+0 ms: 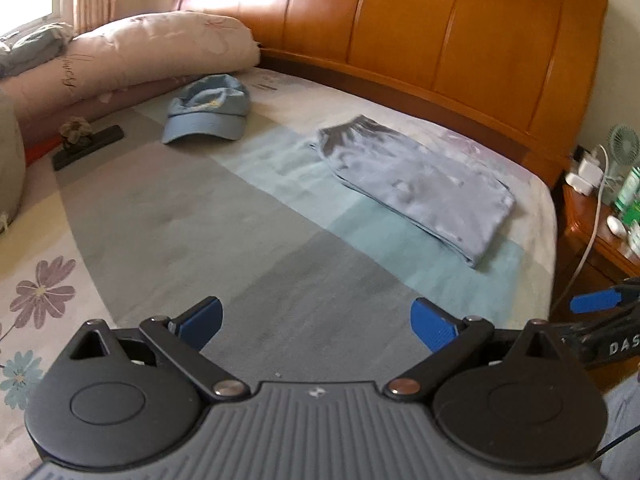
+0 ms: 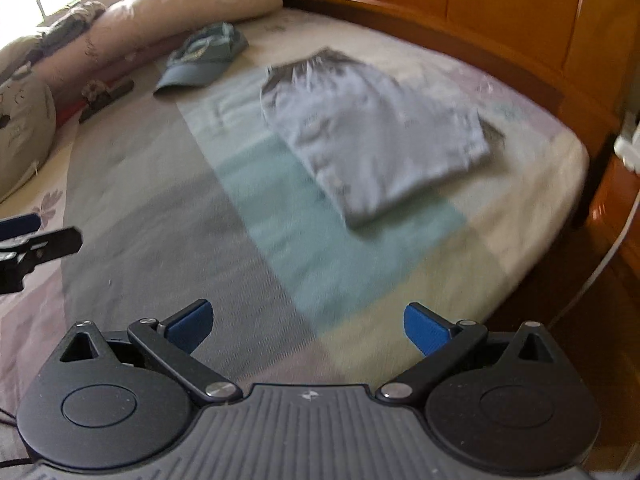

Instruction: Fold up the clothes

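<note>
A: Where's the garment sitting rn?

B: Folded light-blue garment (image 1: 416, 188) is lying flat on the bed (image 1: 224, 240), on the pale/teal patch of the sheet, toward the headboard (image 1: 440, 32) & nearer the nightstand side. It's looking like a neat rectangle w/ a darker gathered end pointing at the headboard. Nothing's touching it.

A: Grippers?

B: Left gripper (image 1: 316, 324) is hovering over the grey part of the sheet, jaws standing wide apart, nothing btwn the blue pads (image 1: 202, 320). Right gripper (image 2: 308, 326) is looking the same: jaws spread wide, empty, only sheet showing btwn them. Both are sitting well short of the garment, not touching it. Right wrist view is blurring a bit.

A: Are they seeing each other?

B: Yep. Right one's blue tip is poking in at the right edge of the left wrist view; left one's tip is showing at the left edge of the right wrist view.

A: Other stuff on the bed?

B: Blue cap (image 1: 208, 112) is lying near the rolled pinkish quilt (image 1: 152, 52), well apart from the garment. A dark flat item w/ a flower thing on top (image 1: 86, 142) is lying beside the quilt; can't tell what it is. Nightstand (image 1: 600, 236) is holding a small fan (image 1: 622, 144), a white charger & cable, green bottles.
</note>
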Demonstrator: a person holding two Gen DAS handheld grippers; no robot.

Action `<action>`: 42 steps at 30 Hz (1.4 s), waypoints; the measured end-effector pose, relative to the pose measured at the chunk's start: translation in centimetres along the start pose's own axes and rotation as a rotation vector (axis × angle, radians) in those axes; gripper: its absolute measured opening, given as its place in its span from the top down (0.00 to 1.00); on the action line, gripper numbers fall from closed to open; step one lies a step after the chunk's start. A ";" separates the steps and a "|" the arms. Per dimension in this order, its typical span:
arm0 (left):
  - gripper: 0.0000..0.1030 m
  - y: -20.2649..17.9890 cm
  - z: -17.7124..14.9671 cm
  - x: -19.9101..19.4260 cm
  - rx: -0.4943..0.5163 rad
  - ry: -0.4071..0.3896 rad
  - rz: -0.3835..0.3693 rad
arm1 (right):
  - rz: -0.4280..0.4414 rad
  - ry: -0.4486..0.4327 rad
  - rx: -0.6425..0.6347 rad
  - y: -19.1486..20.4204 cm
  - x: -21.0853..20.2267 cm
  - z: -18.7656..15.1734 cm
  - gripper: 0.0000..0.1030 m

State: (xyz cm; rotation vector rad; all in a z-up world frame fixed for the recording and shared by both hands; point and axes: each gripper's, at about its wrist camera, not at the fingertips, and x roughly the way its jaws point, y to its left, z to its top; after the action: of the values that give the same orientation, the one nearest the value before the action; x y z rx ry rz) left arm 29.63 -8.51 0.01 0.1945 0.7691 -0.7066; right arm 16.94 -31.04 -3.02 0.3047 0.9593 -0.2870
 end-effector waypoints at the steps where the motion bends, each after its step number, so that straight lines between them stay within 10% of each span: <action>1: 0.03 -0.3 -0.2 0.0 0.007 0.008 0.002 | -0.006 0.010 0.009 0.0 0.0 -0.4 0.00; 11: 0.03 -1.9 -0.3 0.9 0.052 0.103 -0.017 | -0.080 0.008 0.064 -0.6 -0.6 -0.8 0.00; 42: 0.03 -5.4 3.4 -0.5 0.071 0.048 -0.093 | -0.136 -0.077 0.074 -0.4 -4.5 0.2 0.00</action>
State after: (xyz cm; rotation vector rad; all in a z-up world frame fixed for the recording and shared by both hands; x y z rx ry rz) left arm 27.79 -13.73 3.31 0.2420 0.8030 -0.8203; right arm 14.54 -30.98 0.79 0.2947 0.8962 -0.4569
